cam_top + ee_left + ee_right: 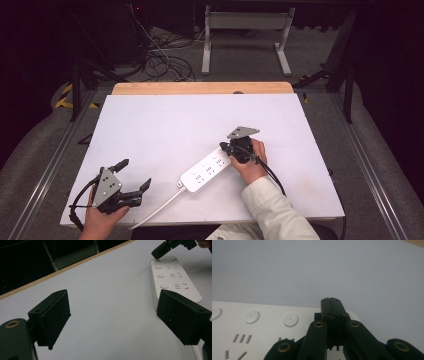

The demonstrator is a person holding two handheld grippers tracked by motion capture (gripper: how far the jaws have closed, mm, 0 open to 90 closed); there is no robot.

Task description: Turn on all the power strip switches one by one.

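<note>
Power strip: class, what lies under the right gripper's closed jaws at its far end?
The right gripper, jaws pressed together, sits over the far end of the white power strip, beside its round buttons. The spot beneath the jaw tips is covered, so contact cannot be confirmed.

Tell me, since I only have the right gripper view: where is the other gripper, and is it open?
Observer: The left gripper sits near the table's front left corner, jaws wide apart, holding nothing.
Operator: Is it touching the strip?
Observer: No. The power strip lies clear of it, to its right.
Operator: Does the strip have a cord?
Observer: Yes, a white cord leaves its near end toward the front edge.
Operator: Which end is my gripper at?
Observer: The right gripper, jaws shut, is at the far end.
</note>
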